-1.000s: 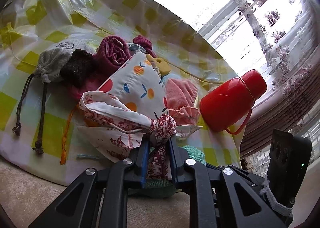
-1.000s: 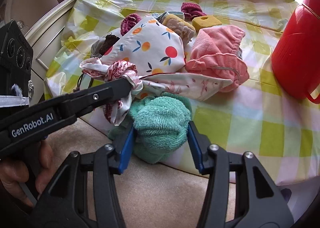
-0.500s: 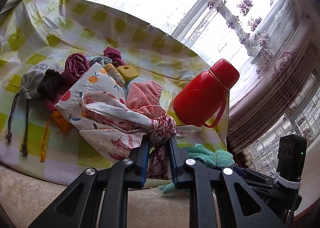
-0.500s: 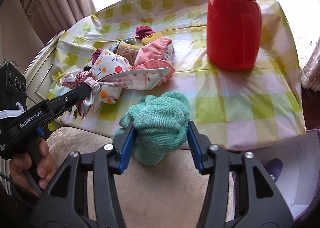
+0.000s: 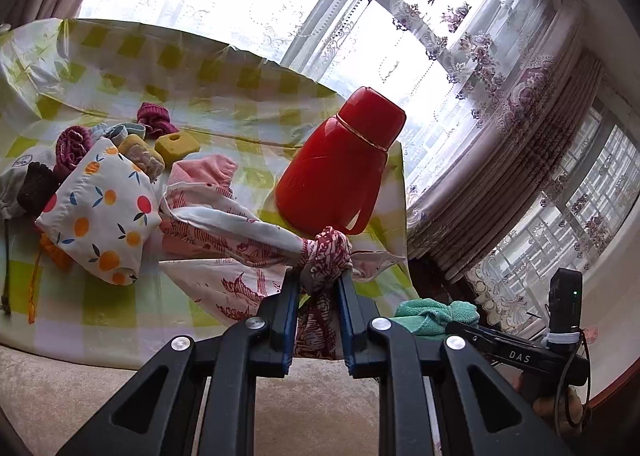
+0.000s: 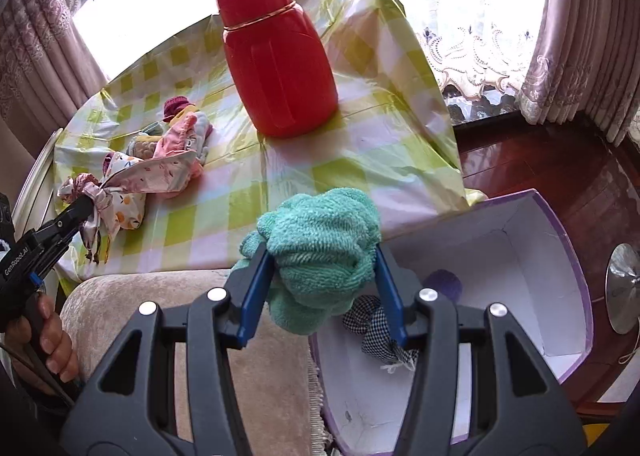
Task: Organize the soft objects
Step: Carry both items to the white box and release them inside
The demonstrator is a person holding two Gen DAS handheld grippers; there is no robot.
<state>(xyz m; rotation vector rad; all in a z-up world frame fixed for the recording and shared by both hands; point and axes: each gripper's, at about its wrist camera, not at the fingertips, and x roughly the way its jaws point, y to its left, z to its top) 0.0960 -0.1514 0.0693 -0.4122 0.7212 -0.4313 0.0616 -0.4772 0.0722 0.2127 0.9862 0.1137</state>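
Note:
My left gripper (image 5: 318, 288) is shut on the bunched end of a red-and-white printed cloth (image 5: 240, 244), which stretches back to the table's soft pile; the same cloth (image 6: 160, 172) shows in the right wrist view. My right gripper (image 6: 324, 276) is shut on a balled green towel (image 6: 320, 240), held off the table's edge beside an open purple-rimmed box (image 6: 520, 256). The green towel (image 5: 436, 312) appears low right in the left wrist view. A fruit-print pouch (image 5: 104, 212), pink cloth (image 5: 200, 172), maroon rolls (image 5: 72, 144) and yellow sponge (image 5: 176, 144) lie on the checked tablecloth (image 5: 120, 68).
A tall red flask (image 5: 340, 164) stands on the table, close behind the printed cloth; the red flask (image 6: 276, 56) is upright. The box holds a checked black-and-white cloth (image 6: 376, 332) and a purple item (image 6: 444, 284). A beige cushion (image 6: 160, 296) lies below both grippers. Wooden floor (image 6: 560, 160) to the right.
Both grippers moved right along the table's edge and a little up. The printed cloth got dragged out of the pile. The green towel now hangs by the open box, which has come into view.

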